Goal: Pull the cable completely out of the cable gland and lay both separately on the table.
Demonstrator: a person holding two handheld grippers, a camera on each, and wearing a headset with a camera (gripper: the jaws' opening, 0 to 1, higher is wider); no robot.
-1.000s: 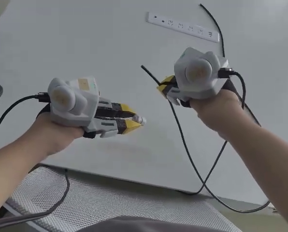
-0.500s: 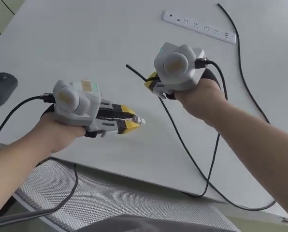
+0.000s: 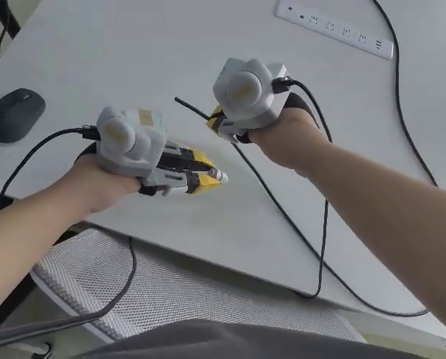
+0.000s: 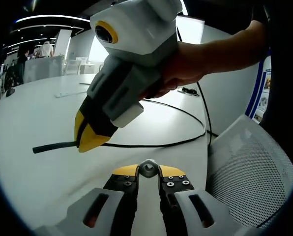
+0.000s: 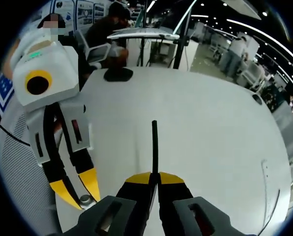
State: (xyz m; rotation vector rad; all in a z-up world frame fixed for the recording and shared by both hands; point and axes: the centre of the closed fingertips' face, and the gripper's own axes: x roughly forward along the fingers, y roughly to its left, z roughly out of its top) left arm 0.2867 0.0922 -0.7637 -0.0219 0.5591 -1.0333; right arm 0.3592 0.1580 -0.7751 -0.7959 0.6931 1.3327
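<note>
Done: we found the cable (image 5: 154, 142) fully out of the cable gland (image 4: 147, 168), with the two apart.
Left side: the left hand-held gripper (image 3: 206, 178) was closed on the cable gland, above the tabletop (image 3: 118, 45).
Right side: the right hand-held gripper (image 5: 155, 178) pinched the cable near its free end.
Outstanding: in our judgement, laying both down.
Unclear: the jaws hid most of the gland body.

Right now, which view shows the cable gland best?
Left gripper view: the cable gland sits centred and close, clamped in the left tool. Head view shows a small pale tip; right gripper view catches it low, between yellow tips.
</note>
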